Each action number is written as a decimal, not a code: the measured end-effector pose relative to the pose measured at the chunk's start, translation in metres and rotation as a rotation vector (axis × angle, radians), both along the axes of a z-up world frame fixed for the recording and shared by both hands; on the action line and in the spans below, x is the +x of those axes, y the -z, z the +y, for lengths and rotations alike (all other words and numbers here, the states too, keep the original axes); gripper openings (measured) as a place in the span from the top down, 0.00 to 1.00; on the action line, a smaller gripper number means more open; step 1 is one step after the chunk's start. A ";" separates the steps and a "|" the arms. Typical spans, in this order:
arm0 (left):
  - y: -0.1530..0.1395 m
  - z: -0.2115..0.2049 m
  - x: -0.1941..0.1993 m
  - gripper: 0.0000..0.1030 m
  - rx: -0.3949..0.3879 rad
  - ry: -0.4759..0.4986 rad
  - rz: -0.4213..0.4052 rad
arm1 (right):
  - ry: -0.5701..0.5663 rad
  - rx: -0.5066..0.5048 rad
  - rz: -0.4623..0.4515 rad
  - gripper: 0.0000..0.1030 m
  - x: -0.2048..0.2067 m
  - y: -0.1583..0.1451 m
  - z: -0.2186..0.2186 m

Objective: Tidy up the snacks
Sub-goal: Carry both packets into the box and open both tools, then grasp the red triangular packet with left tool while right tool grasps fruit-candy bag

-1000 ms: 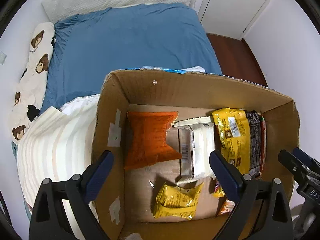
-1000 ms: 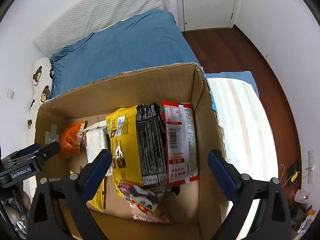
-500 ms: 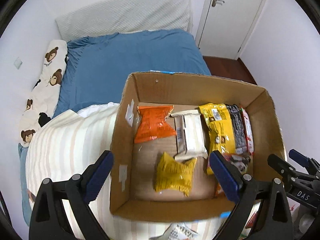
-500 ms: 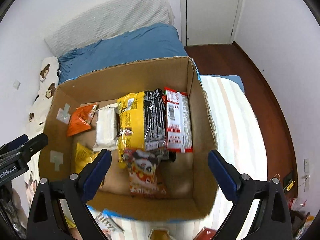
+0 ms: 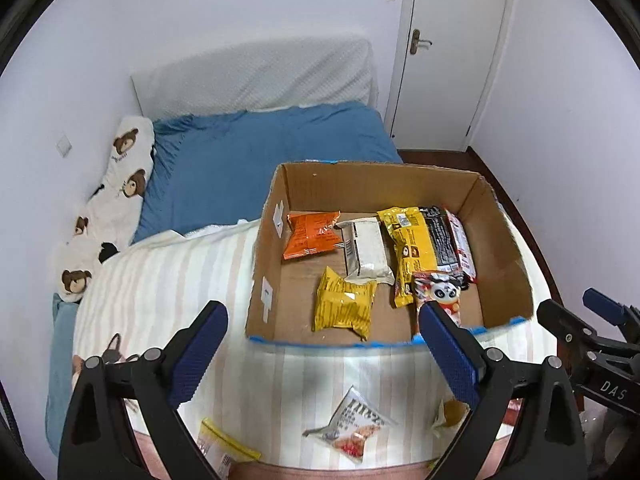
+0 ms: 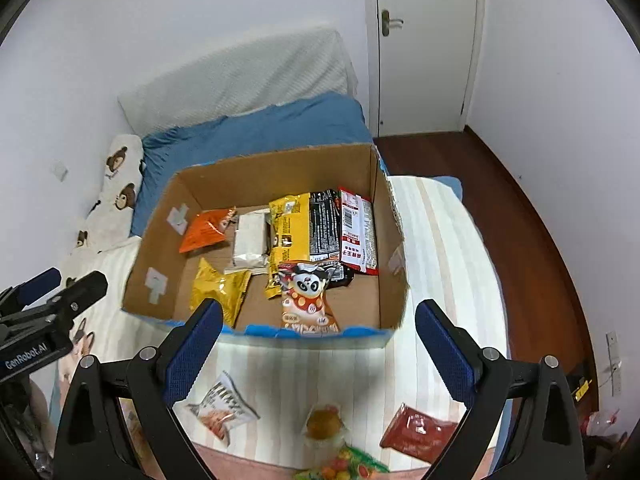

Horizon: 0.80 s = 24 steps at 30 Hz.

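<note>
An open cardboard box (image 5: 272,232) (image 6: 390,216) rests on the striped blanket. Inside lie an orange packet (image 5: 312,234) (image 6: 206,230), a white packet (image 5: 366,250) (image 6: 250,240), a yellow pouch (image 5: 344,306) (image 6: 218,290), a yellow-black bag (image 5: 416,240) (image 6: 300,224), a red packet (image 6: 358,228) and a panda packet (image 5: 438,292) (image 6: 306,300). Loose in front of the box lie a white-red packet (image 5: 354,426) (image 6: 222,406), a round bun (image 6: 322,424), a dark red sachet (image 6: 418,432) and a candy bag (image 6: 344,466). My left gripper (image 5: 320,352) and right gripper (image 6: 316,350) hover open and empty, short of the box.
The blanket (image 5: 160,280) covers a bed with a blue sheet (image 5: 260,148), a bear-print pillow (image 5: 108,208) at the left and a white headboard cushion (image 5: 256,76). A white door (image 6: 424,40) and dark wood floor (image 6: 516,200) lie to the right.
Both grippers have pulled back and up from over the box. The whole box and the loose snacks on the blanket in front of it have come into view.
</note>
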<state>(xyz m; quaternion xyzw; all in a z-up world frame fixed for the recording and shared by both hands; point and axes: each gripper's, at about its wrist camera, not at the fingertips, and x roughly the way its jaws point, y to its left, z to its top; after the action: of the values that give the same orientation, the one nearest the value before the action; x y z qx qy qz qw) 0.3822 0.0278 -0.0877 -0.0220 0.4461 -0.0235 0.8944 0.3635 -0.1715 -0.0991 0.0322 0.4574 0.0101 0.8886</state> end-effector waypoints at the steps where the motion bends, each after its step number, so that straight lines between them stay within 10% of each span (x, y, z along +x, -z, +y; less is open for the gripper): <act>1: -0.002 0.000 -0.006 0.05 -0.005 0.003 -0.006 | -0.002 -0.001 -0.013 0.04 -0.009 -0.005 0.001; 16: -0.021 0.000 -0.053 0.05 -0.049 0.015 -0.034 | -0.031 0.068 -0.052 0.04 -0.068 -0.036 0.005; 24: 0.019 0.002 -0.067 0.05 -0.033 0.031 0.073 | 0.040 0.197 0.093 0.02 -0.076 0.010 -0.024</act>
<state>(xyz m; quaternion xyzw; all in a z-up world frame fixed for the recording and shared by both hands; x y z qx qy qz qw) 0.3154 0.0303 -0.1066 -0.0307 0.4783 -0.0439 0.8765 0.2877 -0.1951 -0.1093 0.1290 0.4941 0.0355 0.8591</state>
